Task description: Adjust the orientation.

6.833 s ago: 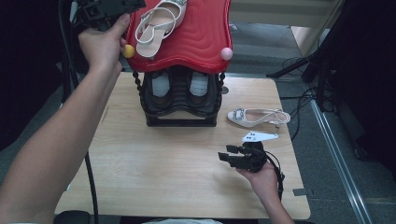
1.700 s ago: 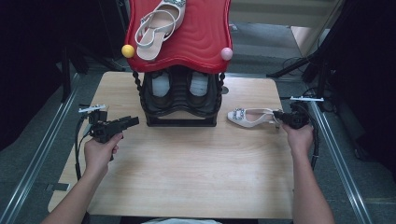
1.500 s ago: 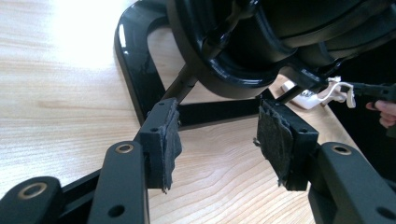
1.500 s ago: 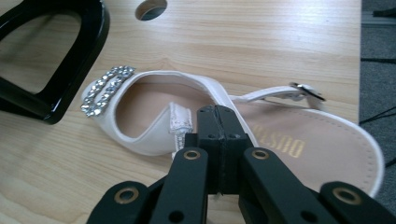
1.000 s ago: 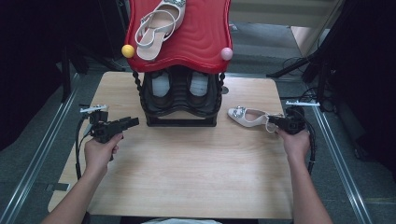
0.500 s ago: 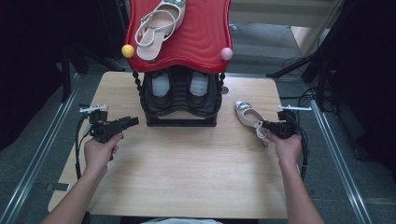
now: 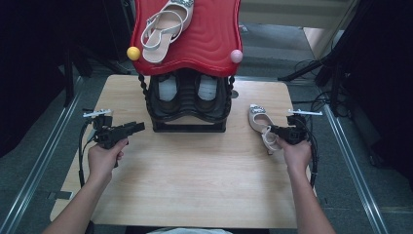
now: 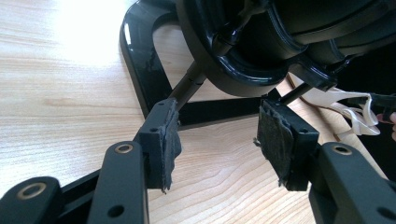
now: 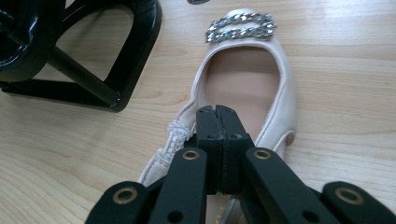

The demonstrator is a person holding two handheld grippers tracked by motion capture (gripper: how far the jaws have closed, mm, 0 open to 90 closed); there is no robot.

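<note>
A cream slingback shoe (image 7: 257, 121) with a silver chain on its toe (image 9: 239, 27) lies on the wooden table (image 7: 195, 180), right of the black shoe rack (image 7: 187, 100). My right gripper (image 7: 273, 130) is shut at the shoe's heel end, jaws pressed together over the insole (image 9: 217, 112). Its partner shoe (image 7: 163, 27) rests on the rack's red top (image 7: 204, 34). My left gripper (image 7: 139, 126) stands open and empty by the rack's left foot (image 8: 144, 70), jaws (image 8: 215, 140) apart just above the table.
A yellow ball (image 7: 133, 53) and a pink ball (image 7: 236, 56) sit at the red top's front corners. A pair of white shoes (image 7: 187, 87) sits inside the rack. Metal rails run along both sides of the table. Cables trail at the right.
My right gripper has dragged the cream shoe left and toward me, turning it so its toe points away. The left gripper has stayed put.
</note>
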